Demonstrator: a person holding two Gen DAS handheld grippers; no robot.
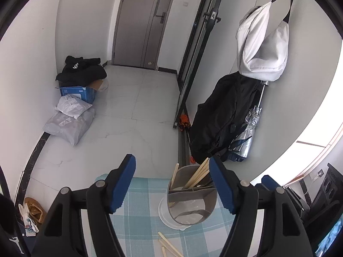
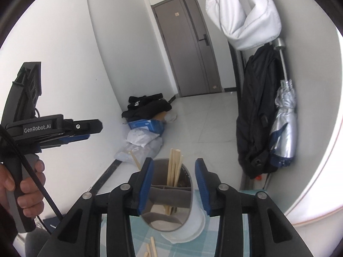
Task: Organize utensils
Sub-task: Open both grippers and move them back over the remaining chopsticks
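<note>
Risk assessment. The utensil holder (image 1: 191, 194) stands on the blue checked cloth (image 1: 137, 218) at the far edge of the tabltop, on a white plastic lid (image 1: 166, 214) that may slide. A push from either tool could tip the holder or send it over the far edge to the floor (image 1: 128, 111). The chopsticks in the holder (image 1: 198, 175) lean out of the far compartment, and one separate stick (image 1: 175, 172) leans to the left; a sideways contact from a pad would likely lever them out or rock the holder. The loose chopsticks on the cloth (image 1: 169, 245) lie at the near side, flat and close together, so a pinch may take more than one, or roll them away.

Tongs status. The left tongs (image 1: 172, 185) stand wide apart with nothing between the pads; the holder lies beyond them, just beside the right pad, contact not confirmed. The right tongs (image 2: 174, 187) stand moderately apart and frame the holder in view, but press on nothing and hold nothing. The person's left hand (image 2: 25, 190) grips the left tool's handle at the left.
</note>
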